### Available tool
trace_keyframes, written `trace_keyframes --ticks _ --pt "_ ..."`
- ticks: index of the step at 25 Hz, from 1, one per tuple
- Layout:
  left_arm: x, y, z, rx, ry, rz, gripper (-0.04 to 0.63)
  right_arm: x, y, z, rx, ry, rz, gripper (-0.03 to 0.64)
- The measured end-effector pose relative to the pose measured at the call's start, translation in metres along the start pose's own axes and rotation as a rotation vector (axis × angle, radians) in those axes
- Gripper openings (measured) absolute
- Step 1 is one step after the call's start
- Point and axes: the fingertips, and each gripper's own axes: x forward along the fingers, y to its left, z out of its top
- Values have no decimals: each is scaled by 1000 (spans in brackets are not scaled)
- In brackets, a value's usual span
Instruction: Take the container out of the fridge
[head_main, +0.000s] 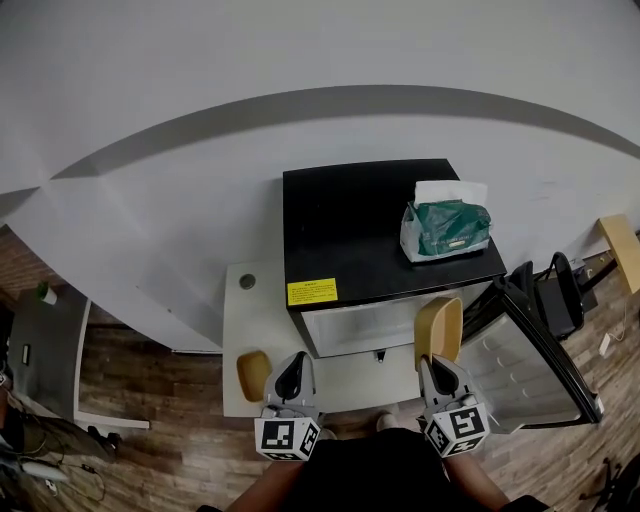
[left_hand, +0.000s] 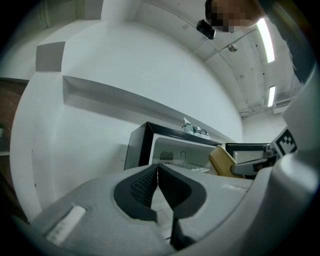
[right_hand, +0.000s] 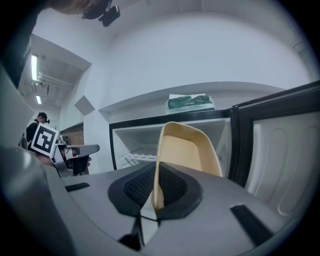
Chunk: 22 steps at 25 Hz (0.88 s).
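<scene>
With the right gripper (right_hand: 155, 195) clenched on only the thin rim of the tan container (right_hand: 186, 152), held just outside the open fridge (head_main: 385, 225), a knock against the door (head_main: 535, 350) could twist it loose; the left gripper (left_hand: 158, 186) is closed on nothing.

Bright, even indoor light fell from ceiling strips (left_hand: 264, 39); shadows were soft. All views bowed strongly at the edges, with dark corners in both gripper views.

Tan container (head_main: 440, 328), black fridge (head_main: 360, 220), green tissue pack (head_main: 447, 232).
</scene>
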Motion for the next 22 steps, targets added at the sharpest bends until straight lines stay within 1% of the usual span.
trace_keyframes --ticks 5,13,19,22 --pt "-4 4 6 9 -36 -31 16 -4 0 -7 10 -2 -38 15" --pt "-4 12 2 16 -18 -58 16 -7 2 -11 47 -22 -89 17" --pt "-5 17 -1 28 -11 -70 17 -3 6 -5 12 -29 -103 17" --pt "-7 19 0 23 -13 -80 16 -3 10 -7 -8 -17 -105 17"
